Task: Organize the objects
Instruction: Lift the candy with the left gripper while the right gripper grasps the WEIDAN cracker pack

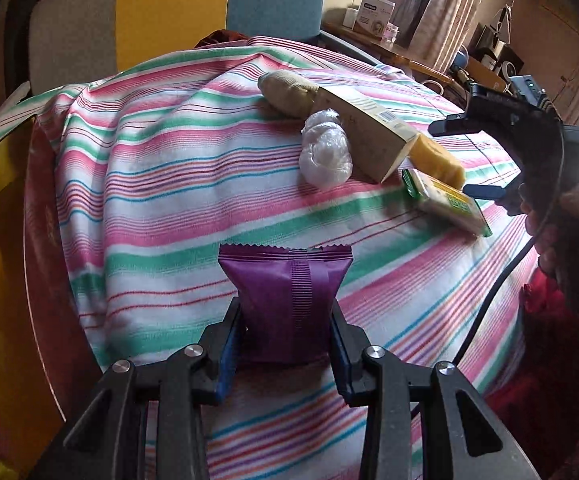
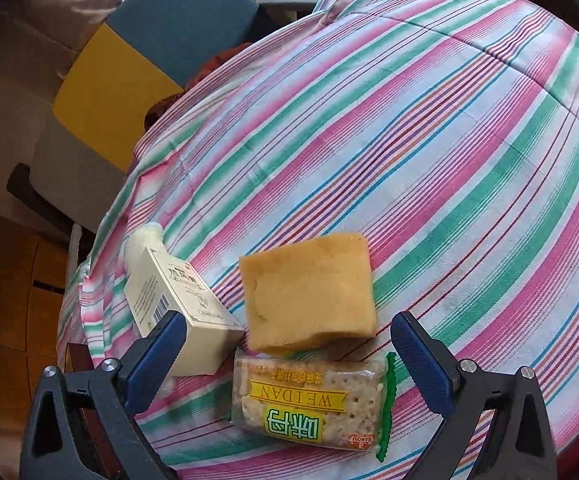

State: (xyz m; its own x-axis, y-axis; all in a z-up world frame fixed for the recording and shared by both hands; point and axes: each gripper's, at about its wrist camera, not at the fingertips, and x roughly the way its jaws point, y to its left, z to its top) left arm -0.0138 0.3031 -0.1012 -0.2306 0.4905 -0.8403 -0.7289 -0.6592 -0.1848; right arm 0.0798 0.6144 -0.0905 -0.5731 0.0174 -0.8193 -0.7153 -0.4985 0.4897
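The purple packet point(image 1: 289, 300) stood pinched between the pads of the left gripper point(image 1: 287, 344), above the striped cloth point(image 1: 161, 184). At two o'clock from it lay a white bundle point(image 1: 325, 152), a cream box point(image 1: 365, 132), a yellow sponge point(image 2: 309, 292) and a cracker pack point(image 2: 309, 400). The right gripper point(image 2: 289, 344) hung spread wide over the cracker pack, gripping nothing.

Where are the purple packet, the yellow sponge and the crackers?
purple packet point(image 1: 285, 304): left wrist view, middle of its front.
yellow sponge point(image 2: 309, 292): right wrist view, its top face.
crackers point(image 2: 309, 404): right wrist view, the label.
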